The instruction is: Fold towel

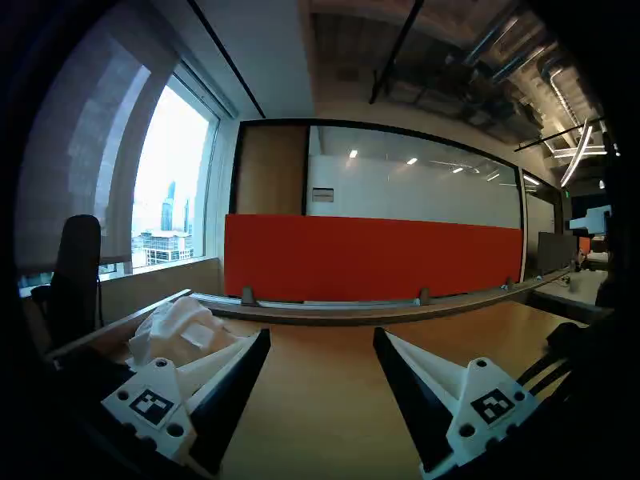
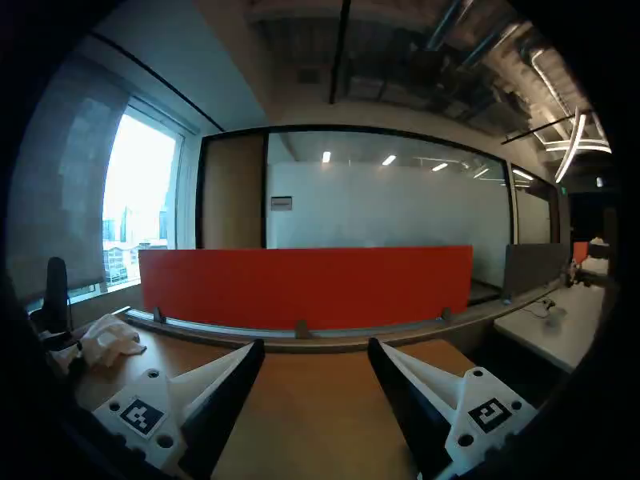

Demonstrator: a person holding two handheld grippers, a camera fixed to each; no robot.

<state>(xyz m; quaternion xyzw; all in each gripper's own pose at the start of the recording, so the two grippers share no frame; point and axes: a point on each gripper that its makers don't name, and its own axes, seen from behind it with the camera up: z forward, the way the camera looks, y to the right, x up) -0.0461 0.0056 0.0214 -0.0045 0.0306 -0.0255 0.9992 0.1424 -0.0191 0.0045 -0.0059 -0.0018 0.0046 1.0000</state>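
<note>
Both the left gripper (image 1: 320, 332) and right gripper (image 2: 316, 342) are hovering over the counter (image 1: 320, 408), fingers (image 1: 216, 370) spread, grasping nothing. The towel (image 1: 180, 328) is lying crumpled on it, before the red screen's (image 1: 368, 256) left end.

Towel (image 1: 180, 328) on desk (image 1: 320, 392) before divider (image 1: 368, 260)

White hand-held grippers (image 1: 320, 331) (image 2: 316, 342), black pads (image 1: 232, 392), square markers (image 1: 150, 406)

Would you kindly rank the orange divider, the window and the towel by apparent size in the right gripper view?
1. orange divider
2. window
3. towel, clearly smallest
The first two stand farther off, so this ranks looks only, not true size.
</note>
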